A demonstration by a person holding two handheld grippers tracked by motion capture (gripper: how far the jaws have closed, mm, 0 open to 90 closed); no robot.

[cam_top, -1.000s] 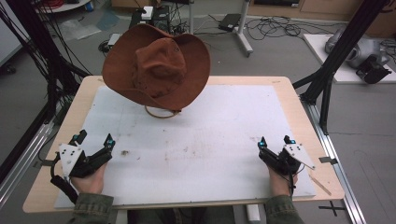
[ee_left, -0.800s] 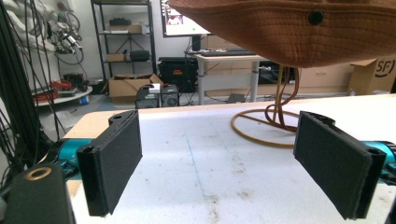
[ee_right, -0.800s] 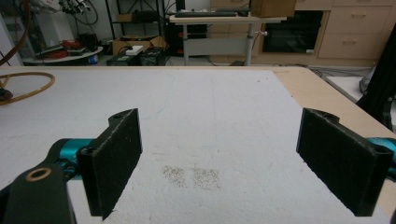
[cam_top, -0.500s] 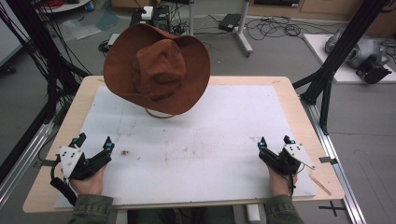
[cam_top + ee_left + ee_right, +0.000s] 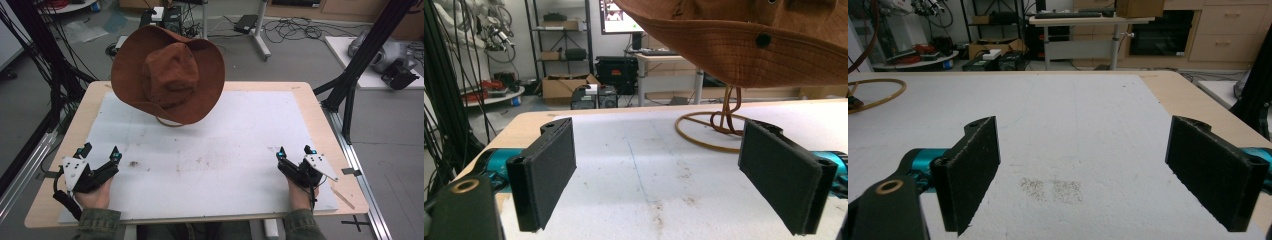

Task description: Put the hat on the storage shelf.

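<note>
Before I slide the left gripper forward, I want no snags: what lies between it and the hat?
Only bare white mat with a few brown specks lies between the left gripper and the hat; the high view shows it. The hat's cord loop rests under the brim.

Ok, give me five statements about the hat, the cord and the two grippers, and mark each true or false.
1. The brown hat sits over the far left part of the table. True.
2. The left gripper is shut on the hat's brim. False: its jaws stand wide apart with nothing between them, near the table's front edge.
3. A tan cord hangs from the hat and loops on the white mat. True.
4. The right gripper holds the cord. False: its jaws are open and empty.
5. The hat is black. False: it is brown.
</note>
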